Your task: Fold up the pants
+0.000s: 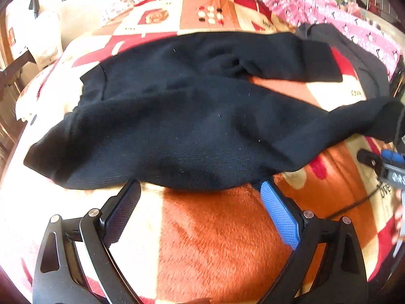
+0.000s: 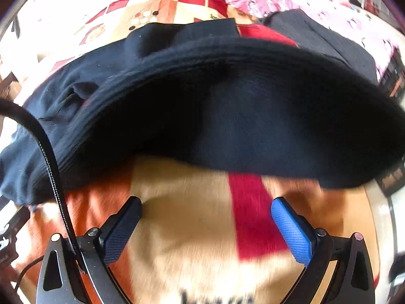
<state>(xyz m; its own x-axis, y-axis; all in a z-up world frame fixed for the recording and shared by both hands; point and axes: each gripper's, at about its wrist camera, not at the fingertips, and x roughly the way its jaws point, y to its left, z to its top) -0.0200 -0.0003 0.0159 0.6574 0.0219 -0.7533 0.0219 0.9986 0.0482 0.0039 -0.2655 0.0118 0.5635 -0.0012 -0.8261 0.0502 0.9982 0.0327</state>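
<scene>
Black pants (image 1: 182, 116) lie spread on the patchwork blanket (image 1: 215, 240), legs apart, apparently no fold made yet. I have my left gripper (image 1: 200, 190) and right gripper (image 2: 206, 204) both spread wide, empty, at the near edge.

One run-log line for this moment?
pants: unfolded on blanket | left tongs: open, at near edge | right tongs: open, near cuff

Pants (image 1: 177, 116) lie on the blanket (image 1: 217, 233), before both grippers.
</scene>
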